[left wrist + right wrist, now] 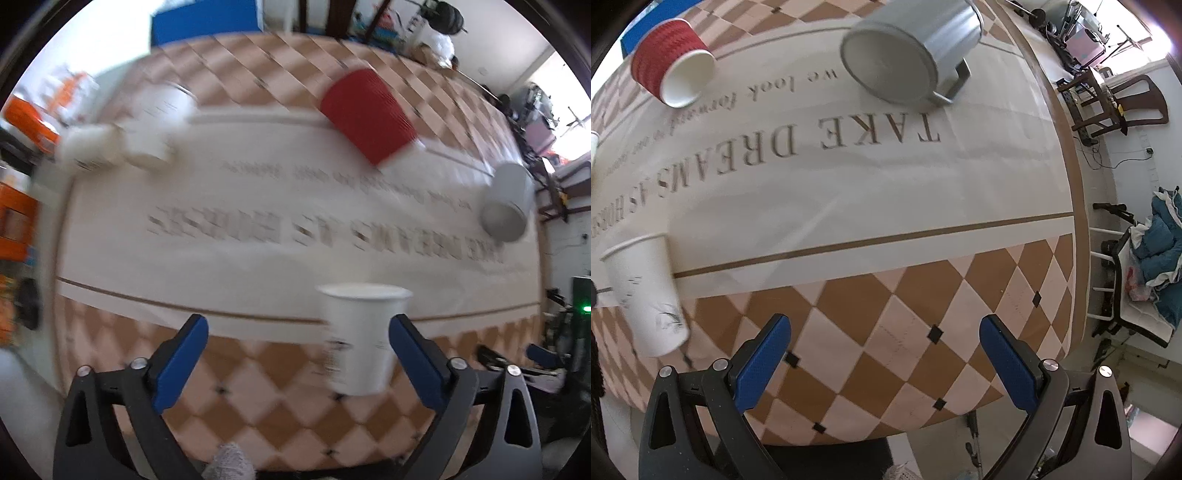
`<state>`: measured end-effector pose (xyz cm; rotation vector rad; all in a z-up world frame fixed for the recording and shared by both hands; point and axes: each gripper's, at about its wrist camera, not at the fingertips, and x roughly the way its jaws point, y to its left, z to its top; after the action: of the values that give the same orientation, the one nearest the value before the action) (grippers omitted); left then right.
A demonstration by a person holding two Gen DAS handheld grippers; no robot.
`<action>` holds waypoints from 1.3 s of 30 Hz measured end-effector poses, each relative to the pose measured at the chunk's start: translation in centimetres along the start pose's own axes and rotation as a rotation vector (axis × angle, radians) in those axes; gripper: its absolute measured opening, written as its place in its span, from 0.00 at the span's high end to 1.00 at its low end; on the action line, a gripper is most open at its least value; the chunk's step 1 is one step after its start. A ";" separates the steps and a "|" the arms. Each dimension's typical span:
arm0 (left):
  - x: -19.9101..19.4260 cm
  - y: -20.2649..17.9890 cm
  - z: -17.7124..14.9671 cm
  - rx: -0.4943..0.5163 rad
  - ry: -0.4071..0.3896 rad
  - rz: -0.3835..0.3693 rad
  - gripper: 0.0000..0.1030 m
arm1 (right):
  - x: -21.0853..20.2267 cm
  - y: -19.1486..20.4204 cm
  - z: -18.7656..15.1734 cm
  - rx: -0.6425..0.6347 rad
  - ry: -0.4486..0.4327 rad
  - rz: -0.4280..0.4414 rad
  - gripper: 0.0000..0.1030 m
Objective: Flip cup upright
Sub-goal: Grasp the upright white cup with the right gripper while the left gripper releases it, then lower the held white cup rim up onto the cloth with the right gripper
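A white paper cup (364,338) stands upright on the table near the front edge, just inside my left gripper's right finger; it also shows at the left of the right wrist view (646,291). My left gripper (297,338) is open and holds nothing. A red ribbed cup (367,114) lies on its side at the back; in the right wrist view (670,62) its mouth faces me. A grey mug (508,203) lies on its side at the right, also seen in the right wrist view (908,48). My right gripper (884,341) is open and empty over the checkered cloth.
Two white cups (153,125) sit at the back left, blurred. The table's right edge (1078,221) drops off toward a chair with blue clothes (1160,236). Orange boxes (22,118) stand beyond the left edge.
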<state>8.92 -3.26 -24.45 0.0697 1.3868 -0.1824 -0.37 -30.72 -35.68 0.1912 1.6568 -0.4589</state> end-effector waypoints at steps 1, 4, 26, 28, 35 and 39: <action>-0.6 1.3 0.1 0.001 -0.027 0.045 0.01 | -0.5 0.4 0.0 -0.001 -0.006 0.011 0.00; -1.1 3.5 0.1 0.000 -0.063 0.140 0.01 | -2.0 1.8 0.0 -0.009 -0.012 0.049 0.00; 6.3 11.6 -3.1 -0.116 0.105 0.186 0.01 | -3.0 19.9 2.3 -0.286 0.096 0.195 0.39; 6.7 11.6 -3.3 -0.105 0.115 0.186 0.01 | -3.1 20.6 2.4 -0.297 0.094 0.186 0.40; 6.7 10.5 -3.1 -0.081 0.117 0.192 0.01 | -3.1 20.7 2.9 -0.278 0.094 0.159 0.40; 7.2 9.9 -2.6 -0.074 0.134 0.198 0.01 | -2.7 20.0 3.2 -0.285 0.104 0.145 0.38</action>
<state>9.31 6.27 -32.59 0.1587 1.5087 0.0398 10.65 -13.49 -36.95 0.1236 1.7759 -0.1024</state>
